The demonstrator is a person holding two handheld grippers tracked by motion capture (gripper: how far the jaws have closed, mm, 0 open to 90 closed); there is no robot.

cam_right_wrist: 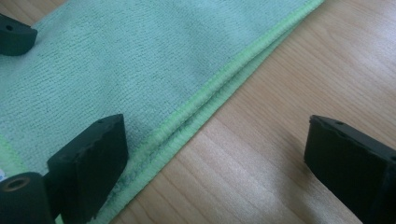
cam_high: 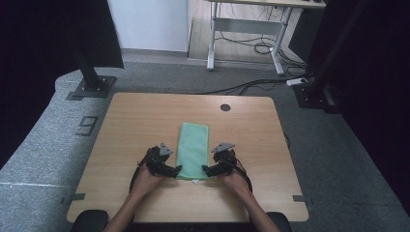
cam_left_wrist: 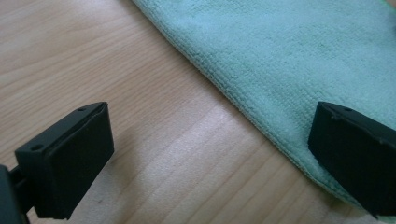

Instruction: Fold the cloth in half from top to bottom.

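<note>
Both forearms are bare, no sleeves. The left gripper (cam_high: 177, 169) and right gripper (cam_high: 205, 169) are black, each topped by a grey three-cornered plate at 12 o'clock. Blocky black jaws carry small screw holes.

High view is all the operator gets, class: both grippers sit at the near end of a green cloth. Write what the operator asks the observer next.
Operator: Is the cloth one layer?
Observer: No, the right gripper view shows two stacked hemmed edges, so it is folded.
Operator: Is the left gripper gripping it?
Observer: No, its jaws stand wide apart, one over bare table, one over the cloth's edge.
Operator: And the right gripper?
Observer: Open too, straddling the cloth's hemmed edge.
</note>
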